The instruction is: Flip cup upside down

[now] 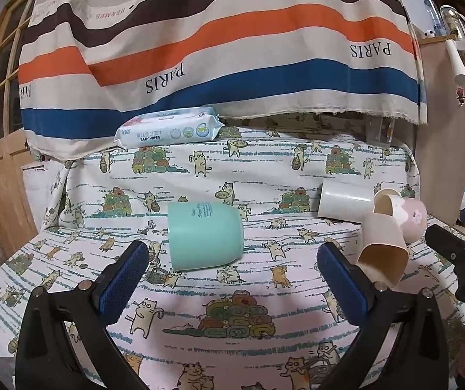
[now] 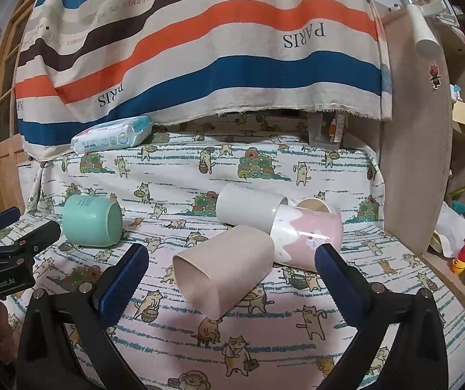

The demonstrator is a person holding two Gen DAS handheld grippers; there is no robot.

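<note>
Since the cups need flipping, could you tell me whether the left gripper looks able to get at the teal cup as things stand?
Probably yes: the left gripper is open and the teal cup lies on its side just ahead between its fingers, with only bare cat-print cloth in between.

Mint-green cup (image 1: 205, 235), beige cup (image 2: 224, 274), white cup (image 2: 248, 206), pink-and-white cup (image 2: 310, 234), cat-print cloth (image 1: 232, 325), striped curtain (image 1: 219, 39).

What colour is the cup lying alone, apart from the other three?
Mint green cup, seen best in the left wrist view.

White cup (image 2: 248, 209) mouth hidden behind pink cup (image 2: 310, 234).
</note>
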